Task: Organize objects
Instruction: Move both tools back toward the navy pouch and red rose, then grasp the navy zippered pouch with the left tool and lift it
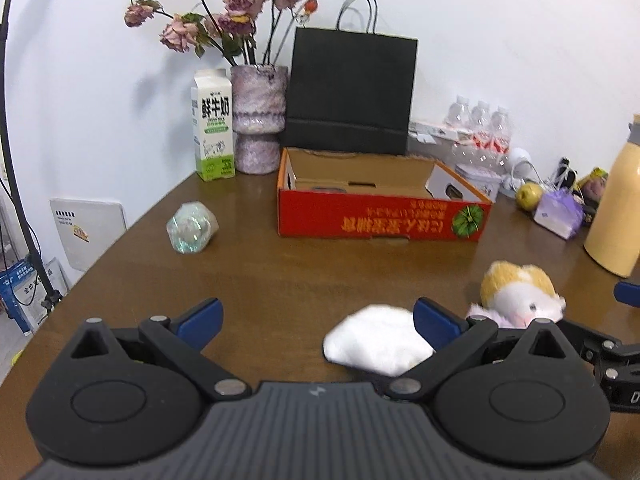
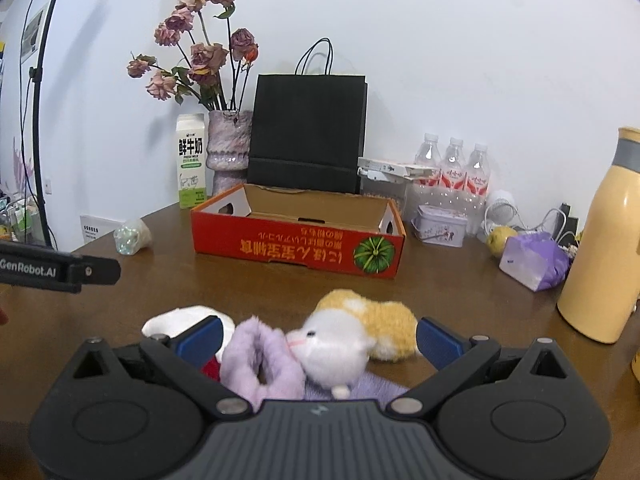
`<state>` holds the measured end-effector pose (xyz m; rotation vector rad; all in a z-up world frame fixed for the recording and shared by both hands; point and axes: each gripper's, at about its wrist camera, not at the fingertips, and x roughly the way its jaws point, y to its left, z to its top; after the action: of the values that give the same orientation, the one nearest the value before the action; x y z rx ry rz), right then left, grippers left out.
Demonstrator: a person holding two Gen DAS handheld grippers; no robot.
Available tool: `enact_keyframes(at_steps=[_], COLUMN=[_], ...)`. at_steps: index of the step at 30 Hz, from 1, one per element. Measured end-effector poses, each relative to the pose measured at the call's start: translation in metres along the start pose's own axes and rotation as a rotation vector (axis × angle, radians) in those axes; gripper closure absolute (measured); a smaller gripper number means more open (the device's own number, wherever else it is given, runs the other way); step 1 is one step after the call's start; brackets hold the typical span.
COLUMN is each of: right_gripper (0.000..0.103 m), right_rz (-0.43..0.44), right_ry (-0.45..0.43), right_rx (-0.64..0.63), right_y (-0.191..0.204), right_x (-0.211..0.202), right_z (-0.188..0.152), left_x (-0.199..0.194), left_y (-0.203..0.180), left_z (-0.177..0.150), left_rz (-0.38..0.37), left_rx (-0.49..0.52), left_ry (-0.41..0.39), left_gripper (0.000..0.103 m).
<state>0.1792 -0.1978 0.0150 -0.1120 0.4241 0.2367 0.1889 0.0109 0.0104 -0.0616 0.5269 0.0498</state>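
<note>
both grippers spread wide: left gripper [image 1: 318, 320] by white cloth [image 1: 376, 338], right gripper [image 2: 318, 340] around plush toy [image 2: 340, 340].

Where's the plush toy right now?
The plush toy lies on the table, between the open right gripper's fingers in the right wrist view, with the white bundle to its left, nearer than the red box.
</note>
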Motion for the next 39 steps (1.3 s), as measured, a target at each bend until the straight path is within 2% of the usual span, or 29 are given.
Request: enact_keyframes(at_steps=[14, 23, 29, 39], right_gripper=[0.000, 0.000, 0.000, 0.000], right_rz=[0.013, -0.009, -0.008, 0.005], right_ry=[0.048, 0.064, 0.065, 0.078], right_rx=[0.054, 0.082, 0.095, 0.119], right_y=[-0.004, -0.011, -0.019, -0.025], right_x=[-0.008, -0.006, -0.006, -0.002], right_z=[-0.040, -0.051, -0.054, -0.063], left_x=[0.006, 0.011, 0.017, 0.026], left_y=[-0.009, -0.037, -0.060, -0.086], left_z=[-0.042, -0.050, -0.054, -0.058], left_rz=[-0.038, -0.038, 0.036, 0.077], left_rx=[0.005, 0.028, 0.066, 0.090], left_ry=[0.116, 0.156, 0.142, 0.153], left_gripper=[0.000, 0.000, 0.000, 0.000])
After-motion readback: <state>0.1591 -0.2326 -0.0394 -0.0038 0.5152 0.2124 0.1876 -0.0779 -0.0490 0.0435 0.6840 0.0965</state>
